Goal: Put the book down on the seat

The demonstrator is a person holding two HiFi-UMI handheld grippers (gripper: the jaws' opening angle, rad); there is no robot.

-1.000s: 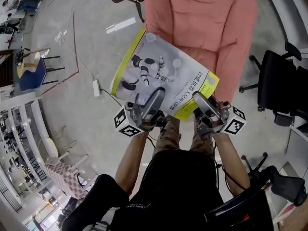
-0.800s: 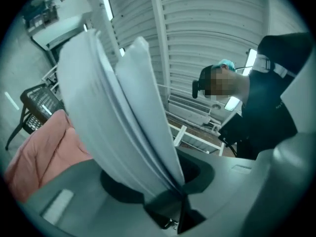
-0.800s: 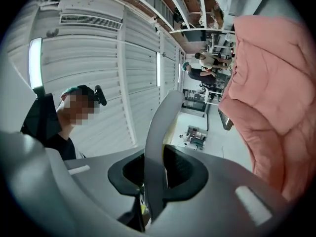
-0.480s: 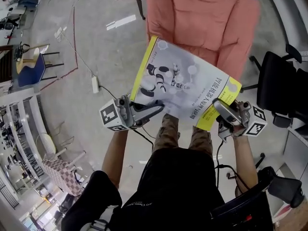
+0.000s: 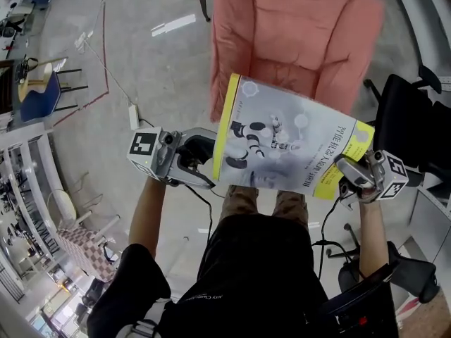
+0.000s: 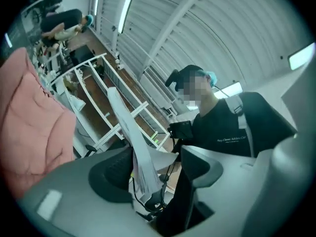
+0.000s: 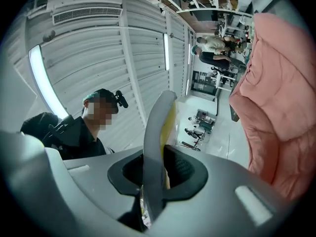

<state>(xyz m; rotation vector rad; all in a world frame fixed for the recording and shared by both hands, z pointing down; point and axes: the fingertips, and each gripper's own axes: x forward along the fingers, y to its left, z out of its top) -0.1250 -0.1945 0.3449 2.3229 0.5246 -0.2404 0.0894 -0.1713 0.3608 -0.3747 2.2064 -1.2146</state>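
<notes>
The right claw [image 7: 160,174] is clamped on the book [image 7: 155,132], its jaws having just been closing; its dark ribbed pads pinch the thin, bowed cover edge-on. In the head view this claw [image 5: 350,169] holds the book [image 5: 289,146] by its near right corner, on the yellow band there.

The left claw [image 6: 153,167] stands wide apart, its jaws having just been opening. A thin fan of pages [image 6: 140,157] hangs between them without being pressed, nearer the ribbed pad on the left. From above, this claw [image 5: 201,160] sits at the book's left, yellow-striped edge.

The book is a large, flexible paperback with a glossy pale grey cover showing a white robot figure. It is held in the air, cover up, above the person's knees. Its long axis runs left to right, dipping slightly towards the right claw.

Just beyond its far edge is the seat [image 5: 296,34], a padded pink fabric armchair, standing on a smooth grey floor [image 5: 162,69].
</notes>
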